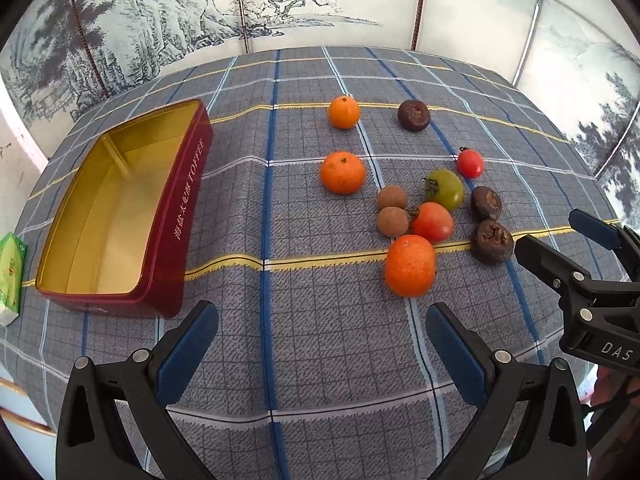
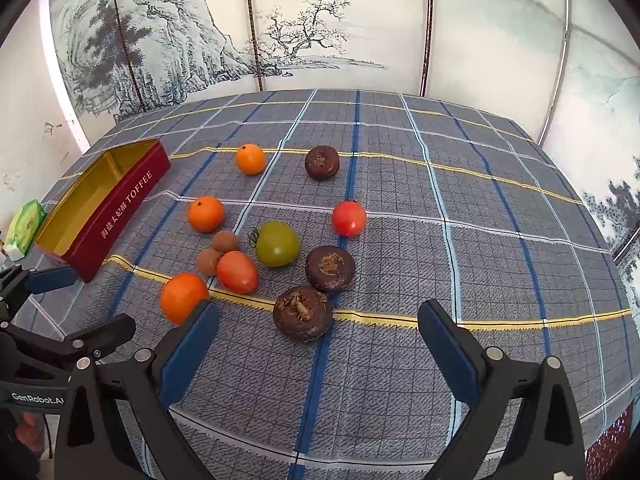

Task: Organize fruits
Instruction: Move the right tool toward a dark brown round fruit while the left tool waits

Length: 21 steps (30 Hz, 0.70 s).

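An empty red toffee tin (image 1: 120,216) (image 2: 100,208) with a gold inside lies open on the left of the checked tablecloth. Loose fruit sits to its right: three oranges, the nearest one (image 1: 410,266) (image 2: 183,297); a green tomato (image 1: 446,189) (image 2: 277,249); red tomatoes (image 1: 433,222) (image 2: 349,218); two small brown longans (image 1: 393,222) (image 2: 208,262); three dark water chestnuts, the nearest (image 1: 492,241) (image 2: 303,313). My left gripper (image 1: 322,324) is open and empty, short of the near orange. My right gripper (image 2: 318,322) (image 1: 560,236) is open, just before the nearest chestnut.
A green tissue pack (image 1: 10,276) (image 2: 25,229) lies left of the tin at the table edge. A painted folding screen (image 1: 280,4) stands behind the table. Bare cloth (image 2: 500,240) spreads to the right of the fruit.
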Each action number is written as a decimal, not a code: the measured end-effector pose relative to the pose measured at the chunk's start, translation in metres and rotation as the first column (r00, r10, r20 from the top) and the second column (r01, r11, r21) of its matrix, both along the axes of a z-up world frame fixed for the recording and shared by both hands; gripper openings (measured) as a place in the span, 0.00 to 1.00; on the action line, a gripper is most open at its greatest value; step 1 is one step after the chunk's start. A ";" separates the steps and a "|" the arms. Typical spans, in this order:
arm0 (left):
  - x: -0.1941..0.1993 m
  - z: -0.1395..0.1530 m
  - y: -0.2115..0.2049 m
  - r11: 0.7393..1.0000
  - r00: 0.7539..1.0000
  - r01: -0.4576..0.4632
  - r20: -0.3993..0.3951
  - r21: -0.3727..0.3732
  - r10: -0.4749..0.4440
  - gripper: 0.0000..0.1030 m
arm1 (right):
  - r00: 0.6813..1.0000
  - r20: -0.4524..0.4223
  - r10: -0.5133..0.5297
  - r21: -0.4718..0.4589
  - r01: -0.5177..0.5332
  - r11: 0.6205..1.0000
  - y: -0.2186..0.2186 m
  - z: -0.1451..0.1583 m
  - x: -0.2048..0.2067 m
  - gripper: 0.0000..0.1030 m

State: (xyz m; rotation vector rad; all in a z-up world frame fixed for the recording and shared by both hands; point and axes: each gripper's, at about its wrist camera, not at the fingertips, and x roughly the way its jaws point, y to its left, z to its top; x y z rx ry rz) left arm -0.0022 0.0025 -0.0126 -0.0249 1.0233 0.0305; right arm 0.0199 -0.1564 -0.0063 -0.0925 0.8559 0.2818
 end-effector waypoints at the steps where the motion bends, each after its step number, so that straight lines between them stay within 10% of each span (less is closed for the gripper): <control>1: -0.001 0.000 0.000 1.000 1.000 0.002 0.002 -0.005 -0.002 1.00 | 1.000 -0.001 0.000 0.002 0.000 1.000 0.000 0.000 0.000 0.96; 21: 0.000 0.003 0.003 1.000 1.000 -0.008 0.006 -0.007 0.008 1.00 | 1.000 -0.017 0.008 -0.003 -0.008 1.000 0.001 -0.003 0.000 0.90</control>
